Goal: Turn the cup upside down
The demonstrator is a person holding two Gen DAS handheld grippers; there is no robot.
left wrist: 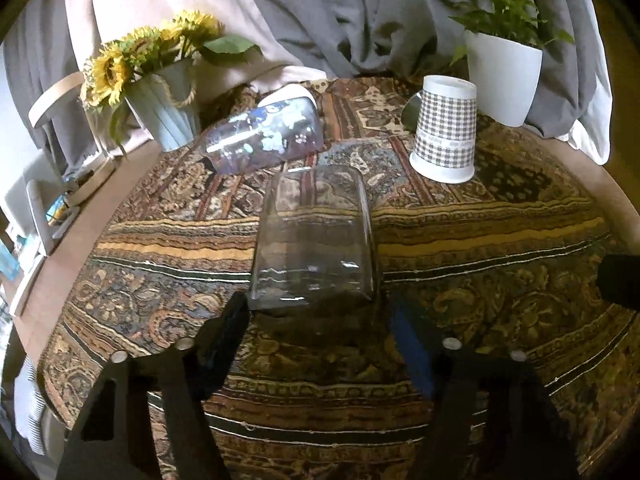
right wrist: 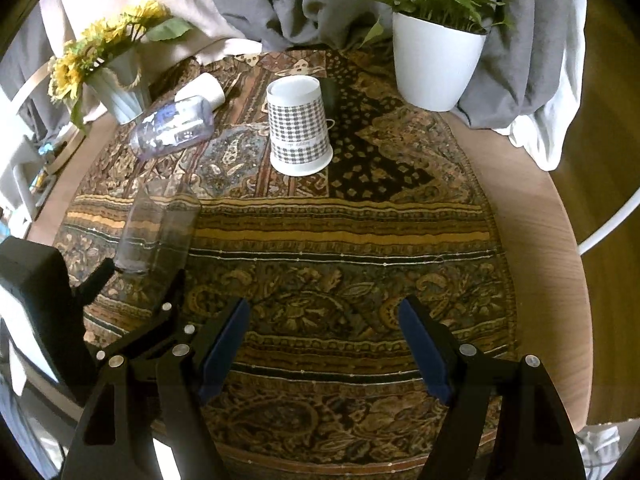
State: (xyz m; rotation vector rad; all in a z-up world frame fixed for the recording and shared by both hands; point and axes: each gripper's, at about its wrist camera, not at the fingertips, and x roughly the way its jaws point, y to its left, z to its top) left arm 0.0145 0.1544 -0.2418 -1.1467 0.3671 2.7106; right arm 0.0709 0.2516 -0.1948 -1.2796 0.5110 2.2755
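Straddling the clear glass cup (left wrist: pixel 314 236) at 12 o'clock, left gripper (left wrist: pixel 316 320) has its jaws spread at the base, not yet clamped, cup apparently already inverted on patterned cloth (left wrist: pixel 480 240); right gripper (right wrist: pixel 324 336) idles unclenched, empty.

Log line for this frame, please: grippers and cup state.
left gripper: open, fingers either side of clear glass cup | right gripper: open, empty | checked mug: already upside down

Black angular tool (right wrist: pixel 324 322) arms, blue finger pads (right wrist: pixel 420 344), silver screws
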